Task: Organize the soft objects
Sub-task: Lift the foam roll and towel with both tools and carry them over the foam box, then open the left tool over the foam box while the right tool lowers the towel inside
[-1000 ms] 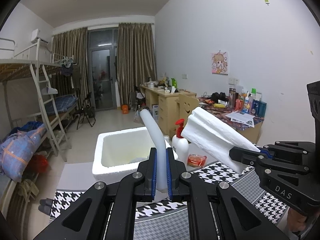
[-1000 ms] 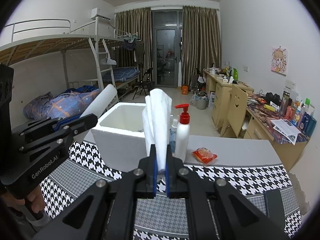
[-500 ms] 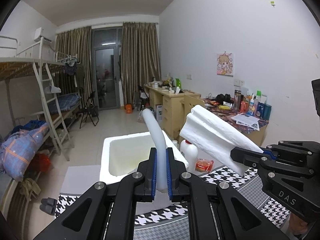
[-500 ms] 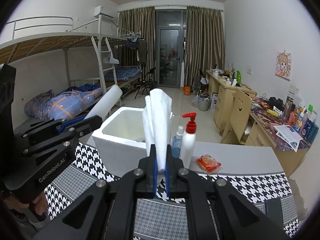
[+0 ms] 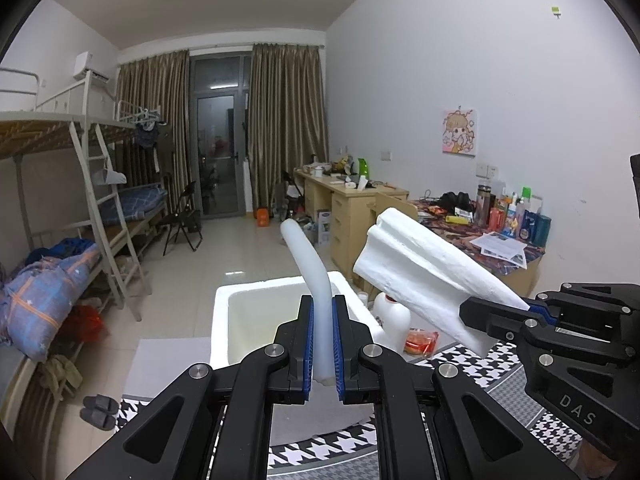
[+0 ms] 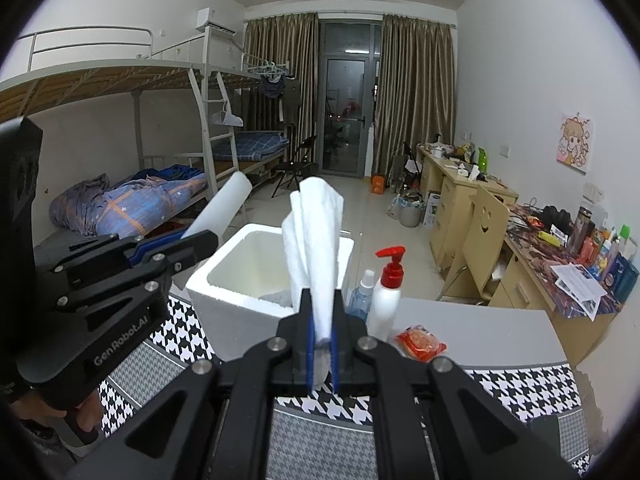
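Observation:
In the left wrist view my left gripper [image 5: 322, 305] is shut on a thin white foam strip [image 5: 308, 260] that curves up and left. My right gripper [image 5: 466, 312] reaches in from the right, shut on a thick folded white foam piece [image 5: 416, 264]. In the right wrist view my right gripper [image 6: 322, 297] clamps that folded foam piece [image 6: 316, 232] upright. The left gripper [image 6: 210, 240] is at the left with its foam strip [image 6: 224, 208] sticking up. An open white foam box [image 6: 240, 284] stands on the table just beyond both grippers.
A red-topped pump bottle [image 6: 386, 296], a small spray bottle [image 6: 360, 298] and a red packet [image 6: 420, 342] sit right of the box. A houndstooth cloth [image 6: 504, 392] covers the near table. A hand [image 6: 86, 420] grips the left tool. Desks line the right wall, bunk beds the left.
Both grippers have moved a little forward toward the foam box and slightly up, each still clamped on its foam piece. The box looks nearer in both views.

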Tool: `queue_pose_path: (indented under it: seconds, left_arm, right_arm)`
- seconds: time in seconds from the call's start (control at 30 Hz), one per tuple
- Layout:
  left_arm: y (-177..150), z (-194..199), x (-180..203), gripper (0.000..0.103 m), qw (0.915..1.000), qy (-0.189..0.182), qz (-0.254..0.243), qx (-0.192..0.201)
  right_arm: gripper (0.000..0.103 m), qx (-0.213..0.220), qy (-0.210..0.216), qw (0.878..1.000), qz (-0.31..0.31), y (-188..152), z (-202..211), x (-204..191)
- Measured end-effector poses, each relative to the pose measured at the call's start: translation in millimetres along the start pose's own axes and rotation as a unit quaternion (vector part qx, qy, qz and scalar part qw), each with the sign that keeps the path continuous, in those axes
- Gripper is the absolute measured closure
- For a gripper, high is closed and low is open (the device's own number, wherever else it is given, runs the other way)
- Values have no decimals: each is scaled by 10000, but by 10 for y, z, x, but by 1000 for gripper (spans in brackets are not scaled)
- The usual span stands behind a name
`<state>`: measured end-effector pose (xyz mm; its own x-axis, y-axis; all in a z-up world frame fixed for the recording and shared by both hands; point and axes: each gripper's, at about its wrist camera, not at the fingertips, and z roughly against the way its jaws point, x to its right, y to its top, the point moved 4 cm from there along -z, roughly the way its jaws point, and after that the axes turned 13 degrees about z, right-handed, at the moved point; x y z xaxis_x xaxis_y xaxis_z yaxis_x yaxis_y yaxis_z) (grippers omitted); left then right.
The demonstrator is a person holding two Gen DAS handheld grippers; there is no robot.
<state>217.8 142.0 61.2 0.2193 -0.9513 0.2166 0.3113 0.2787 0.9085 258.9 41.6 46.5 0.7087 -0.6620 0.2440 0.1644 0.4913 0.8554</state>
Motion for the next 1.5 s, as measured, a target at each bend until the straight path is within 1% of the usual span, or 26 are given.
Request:
queue_pose_path:
  seconds: [0.63, 1.4, 1.43, 1.47, 1.5]
  left_arm:
    - [3, -395, -134, 94, 9992, 269, 119, -277]
    - [-90, -897, -296, 94, 9967, 367, 41, -720]
    - [-93, -915, -312, 93, 9967, 361, 63, -727]
    - [-99, -936, -332, 90, 9965, 377, 86, -745]
    - [-111, -960, -345, 84, 9961, 389, 93, -781]
  right_arm:
    - [94, -181, 30, 9998, -72, 106, -333, 25]
    - [94, -479, 114, 9987, -139, 110, -705, 80]
    - [94, -499, 116, 9986, -145, 111, -725, 89]
    - [94, -519, 115, 9985, -154, 108, -745, 93]
    - [94, -530, 118, 9984, -167, 107, -761, 97]
